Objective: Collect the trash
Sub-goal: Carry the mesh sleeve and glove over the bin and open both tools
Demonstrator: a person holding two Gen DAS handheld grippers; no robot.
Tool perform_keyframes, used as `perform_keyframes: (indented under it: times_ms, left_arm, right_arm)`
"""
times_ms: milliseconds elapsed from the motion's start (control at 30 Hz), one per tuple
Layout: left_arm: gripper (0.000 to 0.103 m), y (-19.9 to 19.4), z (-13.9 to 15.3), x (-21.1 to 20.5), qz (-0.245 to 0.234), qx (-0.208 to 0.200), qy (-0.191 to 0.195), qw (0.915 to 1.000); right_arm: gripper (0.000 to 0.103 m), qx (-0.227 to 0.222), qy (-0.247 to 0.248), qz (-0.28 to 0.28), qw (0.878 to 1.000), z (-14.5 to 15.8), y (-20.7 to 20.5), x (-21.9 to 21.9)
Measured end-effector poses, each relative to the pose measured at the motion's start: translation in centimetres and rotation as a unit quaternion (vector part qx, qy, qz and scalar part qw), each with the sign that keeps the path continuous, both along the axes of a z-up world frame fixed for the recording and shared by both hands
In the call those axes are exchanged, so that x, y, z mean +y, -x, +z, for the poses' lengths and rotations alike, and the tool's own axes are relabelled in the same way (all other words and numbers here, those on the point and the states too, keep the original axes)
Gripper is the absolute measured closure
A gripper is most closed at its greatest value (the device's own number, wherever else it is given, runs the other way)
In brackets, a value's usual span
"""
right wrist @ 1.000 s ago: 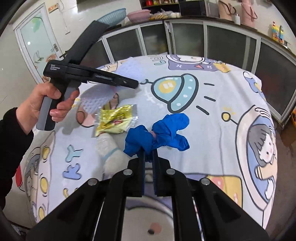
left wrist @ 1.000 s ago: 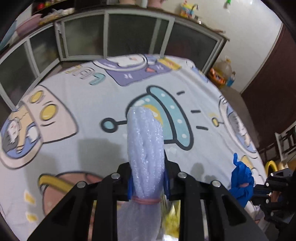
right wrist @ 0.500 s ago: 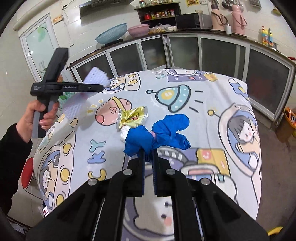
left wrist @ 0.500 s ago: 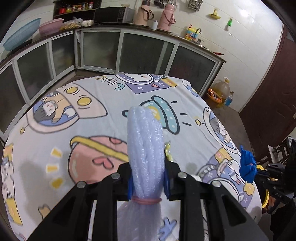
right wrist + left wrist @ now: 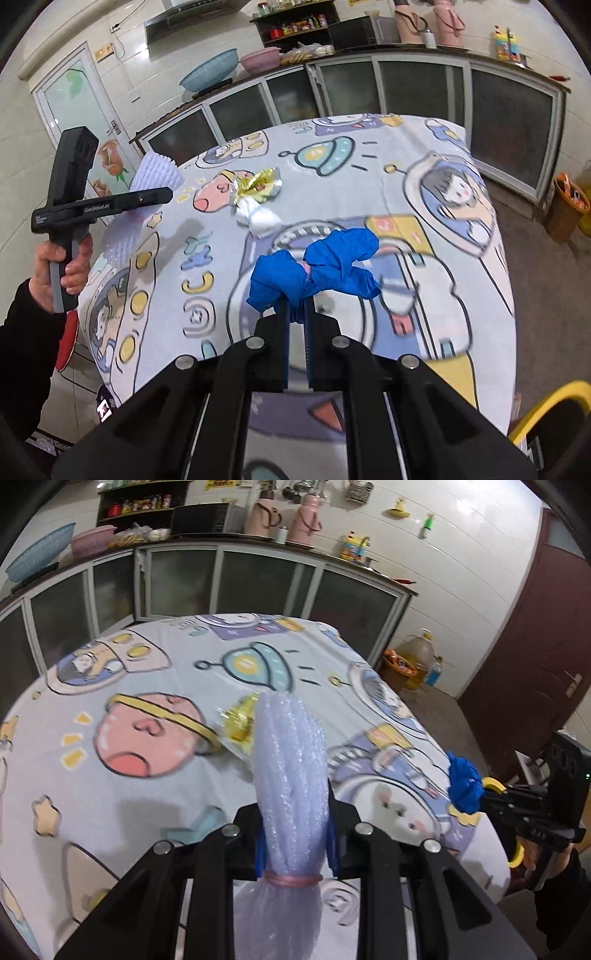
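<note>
Left gripper (image 5: 293, 834): we record its black jaws clamped on a roll of pale lilac bubble wrap (image 5: 290, 775), bound near the bottom by a pink rubber band (image 5: 291, 878). The roll stands upright at centre frame of the left wrist view, rising above the jaws. In the right wrist view we see the same gripper at the left edge, raised beside the table, held in a bare hand (image 5: 62, 266) with a black sleeve (image 5: 26, 354); its body lies roughly level, handle downward.

Right gripper (image 5: 295, 314): jaws pressed together on a crumpled bright blue rubber glove (image 5: 317, 266), which bulges above the fingertips at centre frame. In the left wrist view we find this gripper at the right edge, off the table's near corner, the glove at its tip.

Table with cartoon-print cloth in pale blue (image 5: 369, 177): we note a crinkled gold foil wrapper (image 5: 258, 184) upper centre in the right wrist view, and touching it just below, a wad of white tissue (image 5: 258, 218). Both lie on the cloth, well apart from either gripper.

Background: glass-fronted cabinets (image 5: 258, 579) across the upper frame.
</note>
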State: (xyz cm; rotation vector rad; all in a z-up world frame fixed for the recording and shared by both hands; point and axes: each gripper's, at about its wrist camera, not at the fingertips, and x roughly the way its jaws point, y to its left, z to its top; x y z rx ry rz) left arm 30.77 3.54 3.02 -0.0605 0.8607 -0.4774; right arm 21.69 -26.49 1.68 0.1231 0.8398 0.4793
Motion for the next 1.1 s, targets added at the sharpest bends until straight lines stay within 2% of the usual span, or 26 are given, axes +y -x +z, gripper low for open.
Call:
perform_keyframes:
  times_ms: [200,400,533,633,833,1100]
  left_arm:
    - [0.08,3.0,-0.7,-4.6,-0.017,-0.015,0.017,0.9996]
    - [0.08,5.0,-0.7,-10.2,-0.057,-0.034,0.011,0.9977]
    - [0.08,6.4,-0.3,-14.3,-0.074,-0.05,-0.009,0.9959]
    - [0.08,7.4,0.1,-16.7,-0.092,-0.057,-0.006,0.9941]
    - [0.08,9.6,1.6,-22.2,-0.145,-0.078,-0.013,0.9862]
    - [0.08,11.4,2.6,-29.3,-0.208,-0.103,-0.026,0.9723]
  right_arm:
    - [0.096,0.005,-0.006,-0.027,1.0,-1.0,2.6,-3.1]
    - [0.096,0.007,-0.002,-0.063,0.998,-1.8,5.1,-6.5]
    - [0.096,0.006,-0.004,-0.091,0.996,-1.8,6.2,-9.0]
    - [0.096,0.0,-0.003,-0.108,0.994,-1.6,7.0,-10.4]
    - [0.096,-0.012,-0.007,-0.152,0.988,-1.0,8.4,-14.5]
    - [0.096,-0.013,-0.013,-0.225,0.974,-1.8,10.6,-20.7]
